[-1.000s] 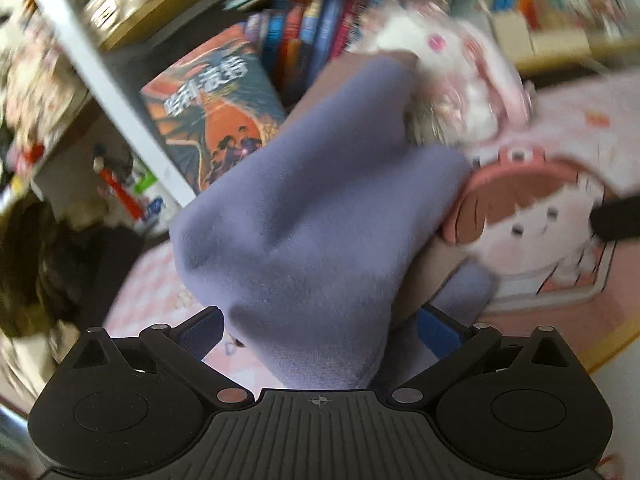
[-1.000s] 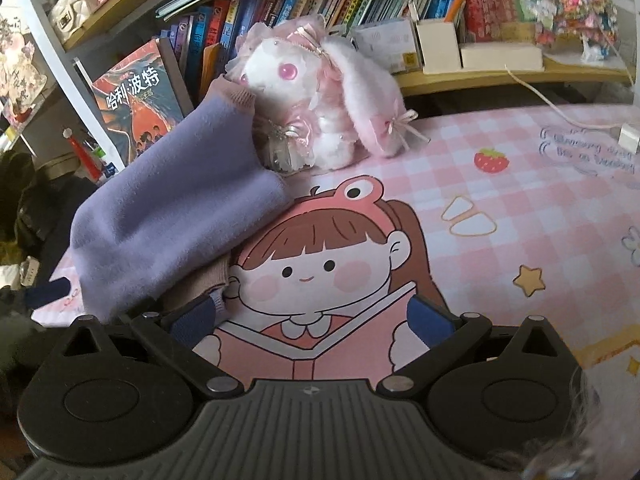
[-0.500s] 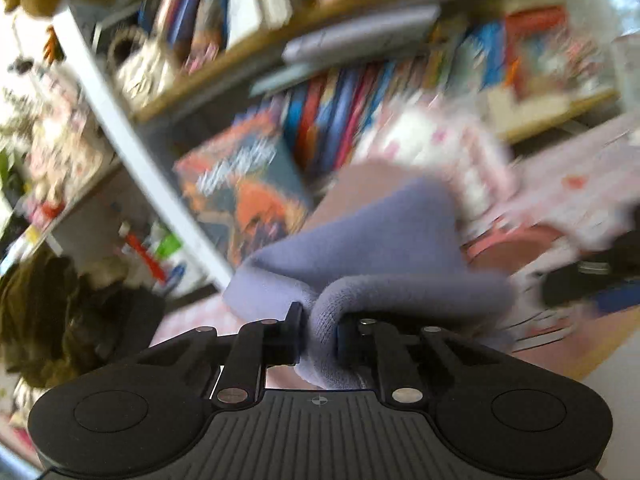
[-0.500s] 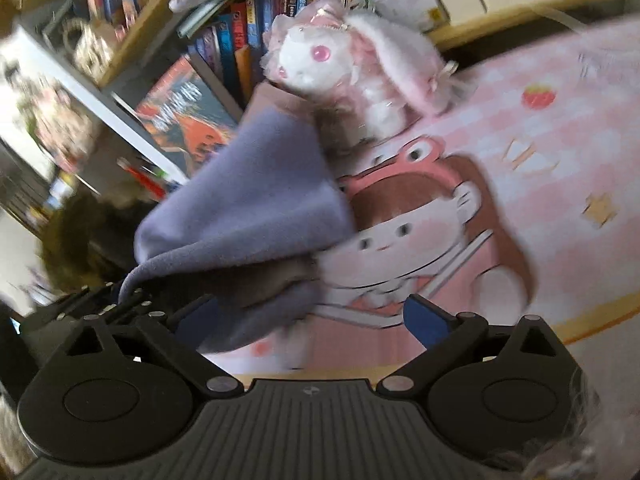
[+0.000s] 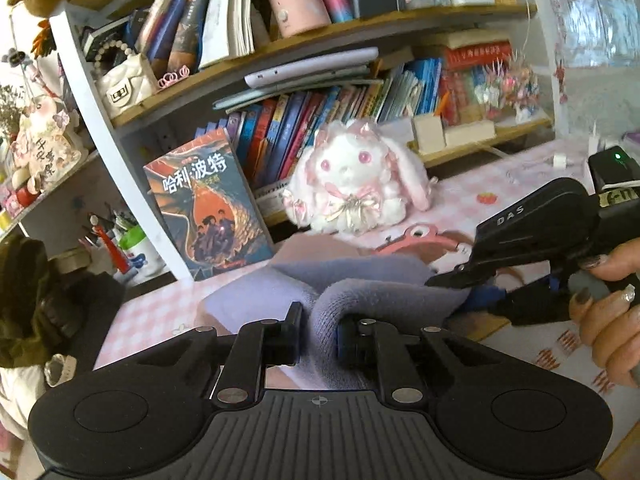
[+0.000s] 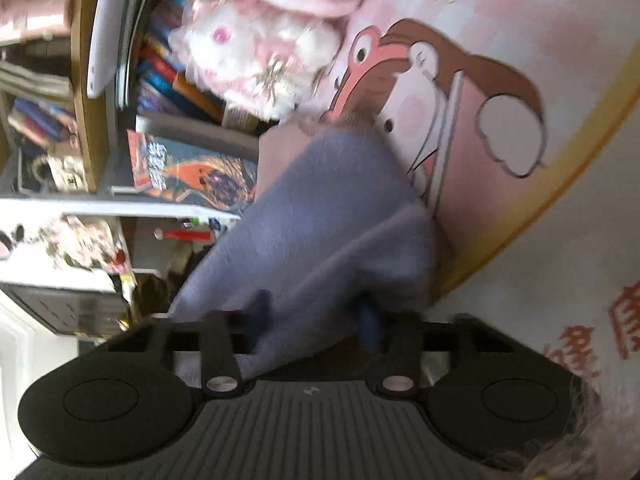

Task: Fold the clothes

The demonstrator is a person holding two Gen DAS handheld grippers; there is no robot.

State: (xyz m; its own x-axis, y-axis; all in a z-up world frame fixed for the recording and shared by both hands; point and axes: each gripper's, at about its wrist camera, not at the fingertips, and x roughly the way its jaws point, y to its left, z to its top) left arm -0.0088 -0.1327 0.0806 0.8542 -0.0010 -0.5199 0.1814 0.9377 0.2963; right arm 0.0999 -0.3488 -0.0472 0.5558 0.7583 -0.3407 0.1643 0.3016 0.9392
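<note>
Soft daylight, fisheye-bent edges, sharp left view, motion-blurred right view, washed-out glare at right

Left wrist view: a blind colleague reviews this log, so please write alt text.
The left gripper pinches a fold of a lavender fleece garment above a pink desk mat. The right gripper reaches the cloth from the right; behind sit a plush bunny and bookshelves.

Pink checked desk mat (image 5: 472, 184) with a cartoon girl print across the middle right, lavender garment (image 5: 372, 280) lying on it at centre, white-pink plush rabbit (image 5: 352, 184) just behind, upright book (image 5: 204, 204) at centre left
</note>
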